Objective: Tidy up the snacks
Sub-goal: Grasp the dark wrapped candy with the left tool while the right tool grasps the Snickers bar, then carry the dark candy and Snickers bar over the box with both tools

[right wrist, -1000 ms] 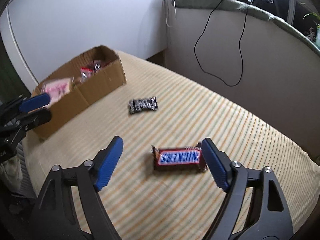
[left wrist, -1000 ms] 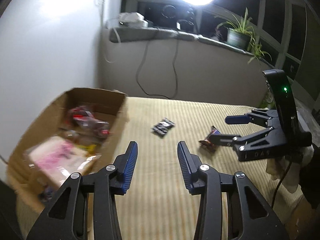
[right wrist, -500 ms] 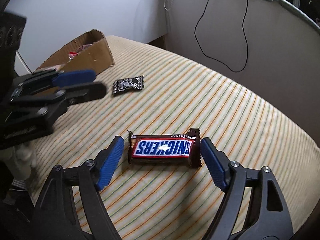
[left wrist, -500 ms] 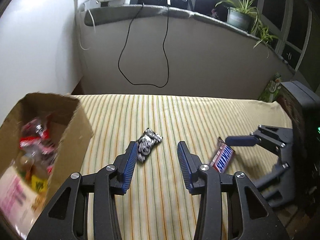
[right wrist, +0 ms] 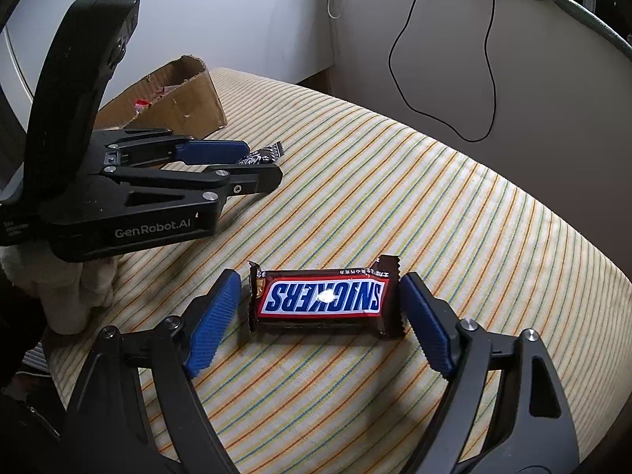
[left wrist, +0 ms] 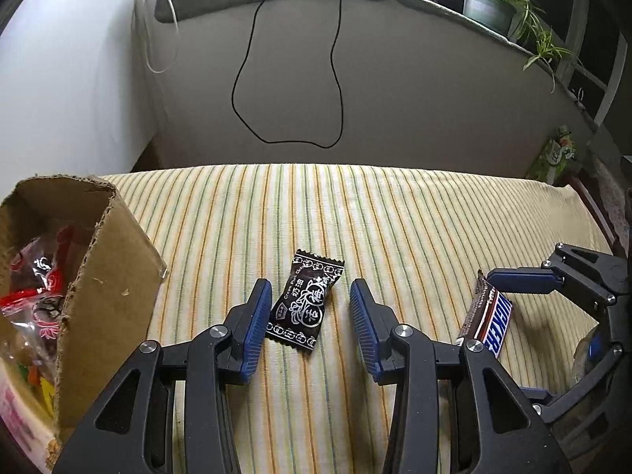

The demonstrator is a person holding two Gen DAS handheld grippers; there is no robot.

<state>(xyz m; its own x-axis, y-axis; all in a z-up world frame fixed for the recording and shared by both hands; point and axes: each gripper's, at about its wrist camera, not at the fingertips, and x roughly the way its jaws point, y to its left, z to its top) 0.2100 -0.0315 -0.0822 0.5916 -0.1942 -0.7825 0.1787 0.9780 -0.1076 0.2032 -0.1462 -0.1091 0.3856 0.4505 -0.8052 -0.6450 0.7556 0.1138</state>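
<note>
- The candy point(left wrist: 304, 304), a small black crinkly wrapper, lies flat on the striped bed point(left wrist: 395, 213), about mid-width and just beside the box's point(left wrist: 114, 276) near corner.
- It looks light and soft, with a slick film skin; I would pinch across its plump middle, not the frilled ends, which would likely slip or crumple.
- The left gripper point(left wrist: 310, 328) straddles it, jaws released, a pad on either side and neither pressing.
- The Snickers point(right wrist: 322, 296) lies flat nearer the bed's right edge, label up.
- It should be stiffer and a little heavier; lengthwise the crimped ends will fold before the pads meet the bar, so a hold across its short width seems safer.
- The right gripper point(right wrist: 324, 326) brackets it end to end, jaws opening, pads clear of the wrapper.
- The box stands at the left edge, already holding snacks point(left wrist: 35, 276).
</note>
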